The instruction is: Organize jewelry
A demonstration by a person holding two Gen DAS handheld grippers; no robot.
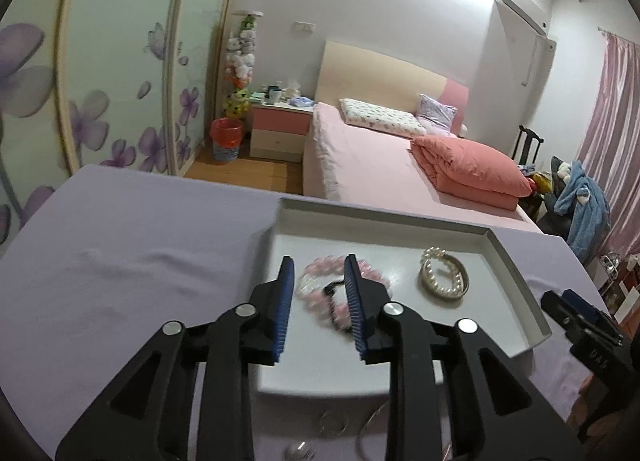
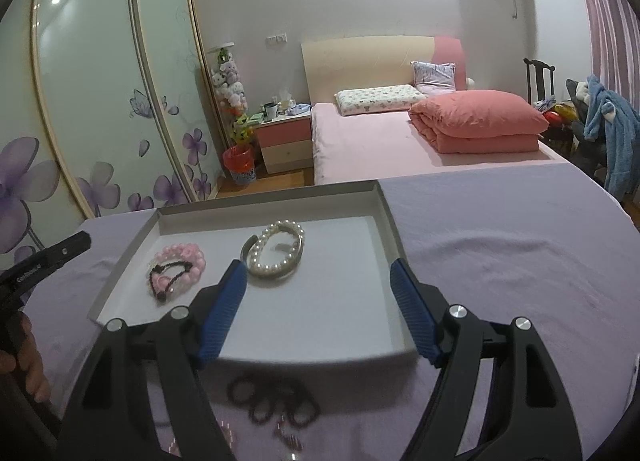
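Risk: my left gripper (image 1: 318, 267), slightly apart and empty at frame centre, snags the pink beads (image 1: 344, 285); right gripper (image 2: 318, 275) wide, empty, over the tray (image 2: 384, 197).

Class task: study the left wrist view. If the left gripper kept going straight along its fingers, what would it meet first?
Probably the pink bead bracelet lying in the white tray, which shows directly between the left gripper fingertips; depth is uncertain.

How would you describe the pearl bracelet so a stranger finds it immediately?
On the lilac tablecloth lies a shallow white cardboard tray. Two bracelet piles sit inside it. The white pearl bracelet rests on a silver bangle; its neighbour is the pink bead bracelet.
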